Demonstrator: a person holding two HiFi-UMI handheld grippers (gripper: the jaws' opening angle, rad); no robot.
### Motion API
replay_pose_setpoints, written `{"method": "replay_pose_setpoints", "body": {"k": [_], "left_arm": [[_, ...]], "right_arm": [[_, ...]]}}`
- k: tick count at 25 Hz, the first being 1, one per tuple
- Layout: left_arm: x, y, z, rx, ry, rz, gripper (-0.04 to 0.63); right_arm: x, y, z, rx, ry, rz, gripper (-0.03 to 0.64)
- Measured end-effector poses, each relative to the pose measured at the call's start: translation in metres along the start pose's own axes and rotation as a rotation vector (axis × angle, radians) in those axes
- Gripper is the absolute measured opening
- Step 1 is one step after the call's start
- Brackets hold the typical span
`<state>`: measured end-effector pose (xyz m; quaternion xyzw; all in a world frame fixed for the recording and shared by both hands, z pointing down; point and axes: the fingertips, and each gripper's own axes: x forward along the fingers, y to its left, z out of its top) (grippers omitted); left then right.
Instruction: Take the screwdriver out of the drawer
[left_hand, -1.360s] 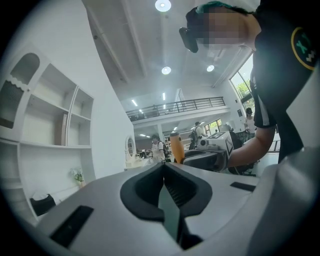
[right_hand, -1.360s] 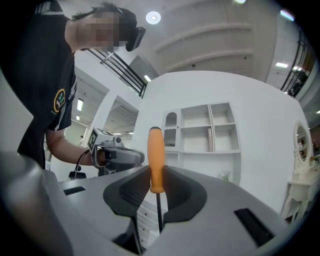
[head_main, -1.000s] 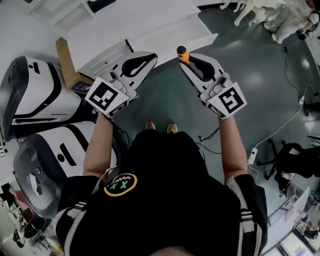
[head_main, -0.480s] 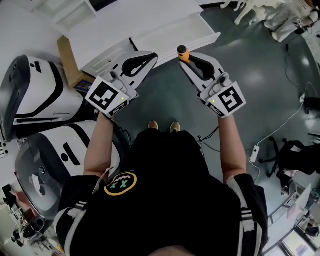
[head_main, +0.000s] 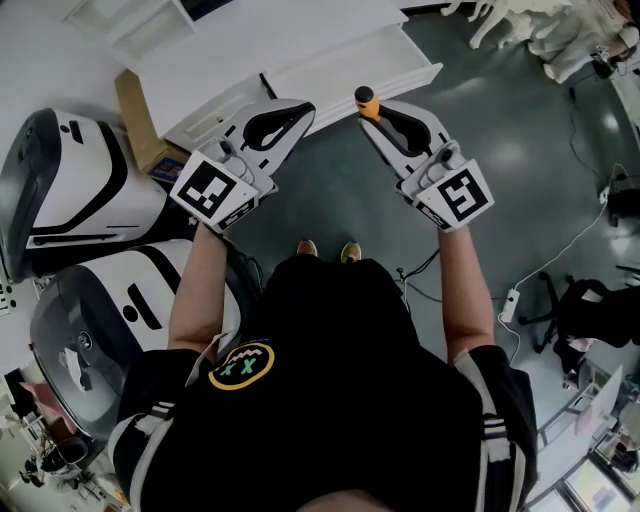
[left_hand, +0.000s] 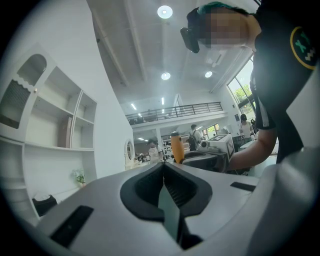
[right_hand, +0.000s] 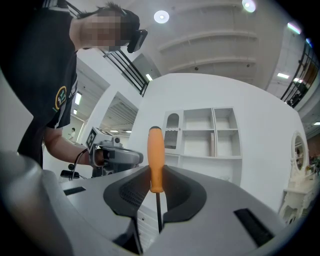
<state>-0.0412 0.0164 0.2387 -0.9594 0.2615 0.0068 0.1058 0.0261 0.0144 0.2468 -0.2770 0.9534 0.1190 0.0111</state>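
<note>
The screwdriver (right_hand: 155, 160) has an orange handle and a thin dark shaft. It stands upright between the jaws of my right gripper (right_hand: 156, 172), which is shut on it. In the head view its handle top (head_main: 366, 103) pokes out at the tip of the right gripper (head_main: 372, 112), held level over the grey floor in front of the white drawer unit (head_main: 330, 65). My left gripper (head_main: 300, 112) is beside it, shut with nothing between its jaws. From the left gripper view (left_hand: 164, 167) the orange handle (left_hand: 176, 147) shows just beyond the closed jaws.
A white cabinet (head_main: 250, 50) stands ahead. Two white and black machines (head_main: 80, 190) and a cardboard box (head_main: 140, 125) sit at the left. Cables and a power strip (head_main: 508, 310) lie on the floor at the right. White shelves (right_hand: 207, 132) show behind the screwdriver.
Both grippers have shifted slightly in the picture, the screwdriver still held in the right one. The cabinet has drifted a little in view.
</note>
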Motion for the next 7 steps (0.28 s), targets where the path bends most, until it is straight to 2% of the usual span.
{"method": "replay_pose_setpoints", "body": {"k": [7], "left_arm": [[0.0024,0.0028,-0.0009,0.000,-0.003,0.002,0.020]], "right_arm": [[0.0032,-0.0047,0.0002,-0.011,0.002,0.008,0.098]]}}
